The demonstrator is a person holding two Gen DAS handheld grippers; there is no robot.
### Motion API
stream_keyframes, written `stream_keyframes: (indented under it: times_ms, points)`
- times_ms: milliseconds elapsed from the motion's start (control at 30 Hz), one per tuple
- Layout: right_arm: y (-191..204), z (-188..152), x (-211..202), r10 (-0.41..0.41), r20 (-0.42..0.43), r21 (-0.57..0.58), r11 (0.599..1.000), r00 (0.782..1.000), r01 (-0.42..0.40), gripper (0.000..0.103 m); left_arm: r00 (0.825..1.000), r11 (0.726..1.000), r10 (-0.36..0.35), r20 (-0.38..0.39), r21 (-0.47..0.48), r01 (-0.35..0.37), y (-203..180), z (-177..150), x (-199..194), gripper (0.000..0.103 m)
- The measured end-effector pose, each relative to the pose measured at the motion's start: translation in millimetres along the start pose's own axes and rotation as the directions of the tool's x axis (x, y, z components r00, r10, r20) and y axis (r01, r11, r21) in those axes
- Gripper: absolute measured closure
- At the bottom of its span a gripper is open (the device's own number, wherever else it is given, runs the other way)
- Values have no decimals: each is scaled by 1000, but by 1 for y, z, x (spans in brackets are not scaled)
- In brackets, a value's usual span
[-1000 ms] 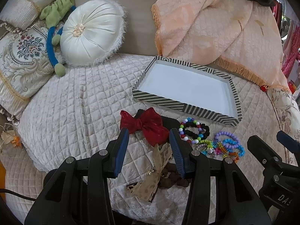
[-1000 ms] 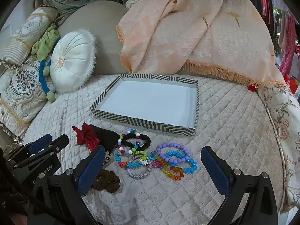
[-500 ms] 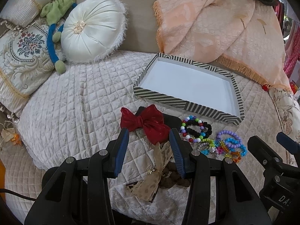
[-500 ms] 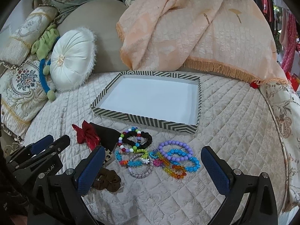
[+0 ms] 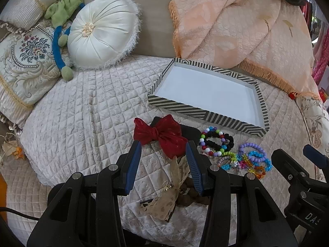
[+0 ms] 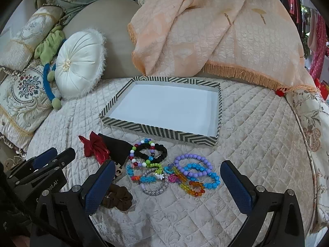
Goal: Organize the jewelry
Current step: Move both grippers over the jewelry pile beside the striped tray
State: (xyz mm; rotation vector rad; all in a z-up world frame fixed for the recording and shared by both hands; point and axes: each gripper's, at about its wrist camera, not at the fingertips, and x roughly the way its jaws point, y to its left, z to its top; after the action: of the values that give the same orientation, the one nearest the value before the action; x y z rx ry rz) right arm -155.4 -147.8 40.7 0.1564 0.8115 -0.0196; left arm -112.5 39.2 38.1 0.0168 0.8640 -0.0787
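Observation:
A striped tray (image 5: 205,115) (image 6: 160,129) with a bare white floor lies on the quilted bed. In front of it sits a pile of bead bracelets (image 6: 174,170) (image 5: 246,160), among them a black scrunchie with beads (image 6: 152,152) and a purple bracelet (image 6: 191,160). Left of the pile lie a red bow (image 5: 162,133) (image 6: 94,146) on a black card, a beige bow (image 5: 170,189) and a brown scrunchie (image 6: 119,197). My left gripper (image 5: 163,146) (image 6: 61,152) hovers open over the bows, holding nothing. Above the bracelets my right gripper (image 6: 167,164) (image 5: 292,152) stands wide open and empty.
A round white cushion (image 6: 78,70), embroidered pillows (image 5: 24,61) and a green and blue plush toy (image 5: 59,41) crowd the back left. A peach fringed blanket (image 6: 216,37) hangs behind the tray. The bed's edge drops off at the left (image 5: 30,164).

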Motion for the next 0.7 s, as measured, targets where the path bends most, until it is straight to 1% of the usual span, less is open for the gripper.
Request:
stream_keyframes:
  times_ms: [267,667,700]
  points:
    - [0,1,2,4,0,-2,1000,1000,-4,1,1000,1000,-1,-2,0,1,2,0,0,59]
    - [-3,-1,5,8,-14,9,1000,1000,-8,1,1000,1000,2,-20,10,-1,-6,-2,6,59]
    - [-3,-1,5,8,-13,8,1000,1000,-8,1,1000,1000,11,-6,3,-11,-6,-2,6,59]
